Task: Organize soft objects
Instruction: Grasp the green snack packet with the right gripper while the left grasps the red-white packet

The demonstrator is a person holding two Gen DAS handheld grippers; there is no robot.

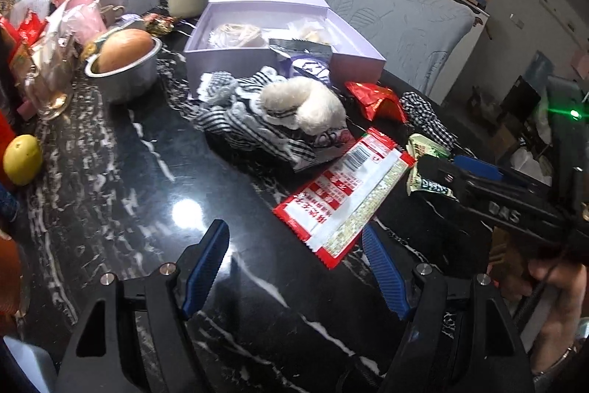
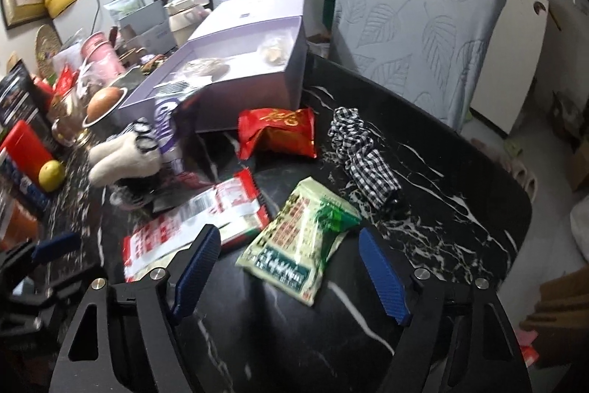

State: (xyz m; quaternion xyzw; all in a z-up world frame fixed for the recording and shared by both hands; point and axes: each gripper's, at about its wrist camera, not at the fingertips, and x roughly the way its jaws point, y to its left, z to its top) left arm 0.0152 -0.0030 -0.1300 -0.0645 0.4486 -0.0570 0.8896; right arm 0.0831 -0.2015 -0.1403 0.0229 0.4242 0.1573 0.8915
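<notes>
Fingers (image 1: 206, 267) of the left gripper (image 1: 294, 267) are seen spread above the black marble table (image 1: 129, 172), the red-and-white packet (image 1: 342, 194) just in front of the lavender box (image 1: 279, 35), while right-view fingers (image 2: 195, 271) of the right gripper (image 2: 291, 273) are held apart, unpinching, around the green packet (image 2: 298, 238), nearer than that box (image 2: 239, 76).

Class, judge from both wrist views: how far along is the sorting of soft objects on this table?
Done: a few wrapped items already lie in the lilac box.
In hand: nothing; the left tongs and right tongs are open, the right over the green packet.
Left: the white plush, checked cloth, red packet and red-and-white wrapper lie on the table.
</notes>
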